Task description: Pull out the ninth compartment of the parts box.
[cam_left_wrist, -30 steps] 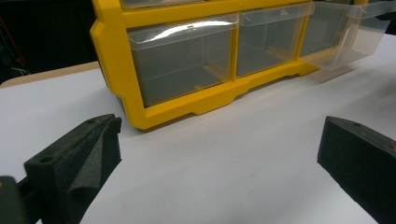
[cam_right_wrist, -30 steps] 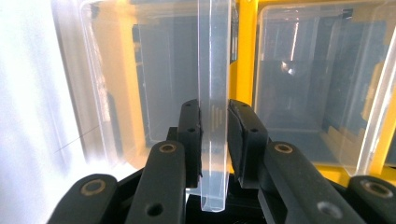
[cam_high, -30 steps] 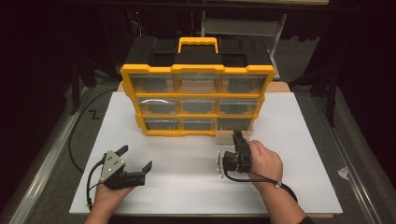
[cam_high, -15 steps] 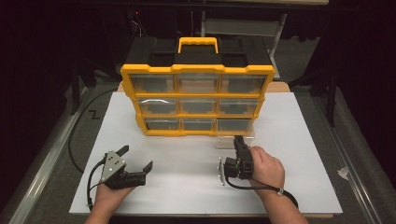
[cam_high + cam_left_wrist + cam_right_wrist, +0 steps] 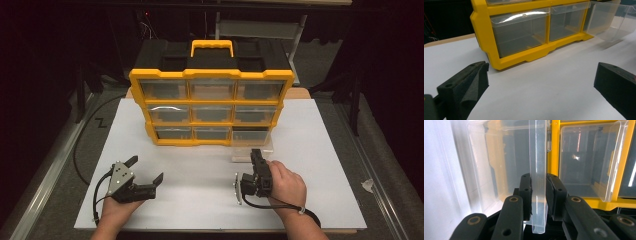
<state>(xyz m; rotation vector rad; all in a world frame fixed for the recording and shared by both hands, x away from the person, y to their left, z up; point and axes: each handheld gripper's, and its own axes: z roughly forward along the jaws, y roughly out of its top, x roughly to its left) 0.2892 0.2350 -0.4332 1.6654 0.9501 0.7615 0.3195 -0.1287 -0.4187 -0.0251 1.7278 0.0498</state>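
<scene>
A yellow organizer point(image 5: 212, 107) with a black top and clear drawers stands at the back of the white table. Its bottom right drawer point(image 5: 252, 148) is pulled partly out toward me. My right gripper point(image 5: 256, 154) is shut on that drawer's front lip point(image 5: 537, 157), which stands pinched between the two black pads point(image 5: 526, 187) in the right gripper view. My left gripper point(image 5: 146, 169) rests on the table at the front left, open and holding nothing. In the left gripper view its jaws stand wide apart, facing the organizer point(image 5: 499, 50) and the pulled-out drawer point(image 5: 609, 22).
The white table top point(image 5: 320, 150) is bare between the organizer and the front edge. A black cable point(image 5: 82, 145) curves off the left side. Dark floor and frame rails surround the table.
My right gripper has drawn back toward me and the bottom right drawer has slid out with it. The left gripper has stayed put.
</scene>
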